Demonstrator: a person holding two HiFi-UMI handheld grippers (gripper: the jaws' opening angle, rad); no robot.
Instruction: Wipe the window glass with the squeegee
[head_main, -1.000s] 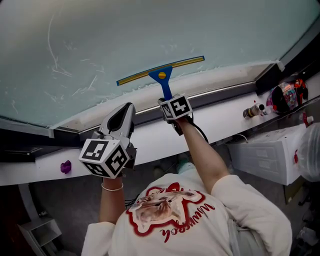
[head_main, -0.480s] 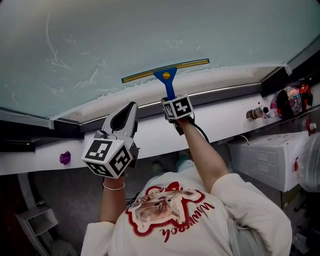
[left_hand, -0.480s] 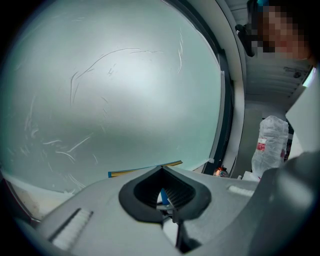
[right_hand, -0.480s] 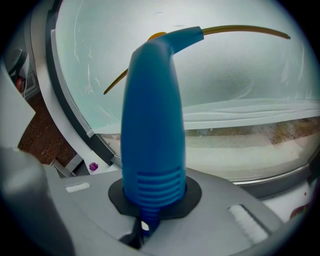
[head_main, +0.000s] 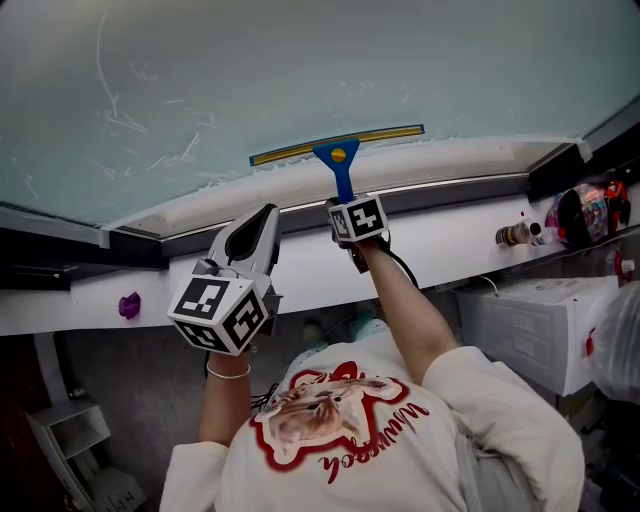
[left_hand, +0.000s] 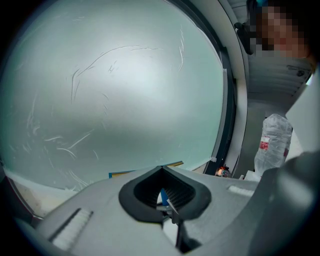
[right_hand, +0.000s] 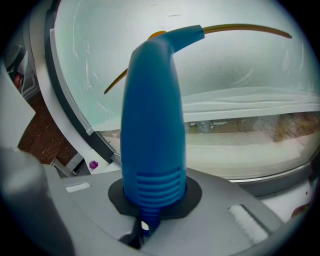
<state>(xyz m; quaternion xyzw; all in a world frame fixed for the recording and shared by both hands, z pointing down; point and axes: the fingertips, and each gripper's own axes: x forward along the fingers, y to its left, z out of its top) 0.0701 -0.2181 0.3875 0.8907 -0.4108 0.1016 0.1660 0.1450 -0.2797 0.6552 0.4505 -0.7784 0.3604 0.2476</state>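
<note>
My right gripper (head_main: 346, 204), clamped on the squeegee (head_main: 338, 150) handle, has drawn its blade down the window glass (head_main: 300, 60) toward me, so this stroke looks nearly finished.

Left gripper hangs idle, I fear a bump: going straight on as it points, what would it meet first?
Probably the window glass, near the squeegee; nothing nearer shows ahead of the left gripper, though depth is unclear.

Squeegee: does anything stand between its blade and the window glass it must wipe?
Nothing visible does: the squeegee, clamped in the right hand-held gripper, appears to rest its blade on the window glass.
</note>
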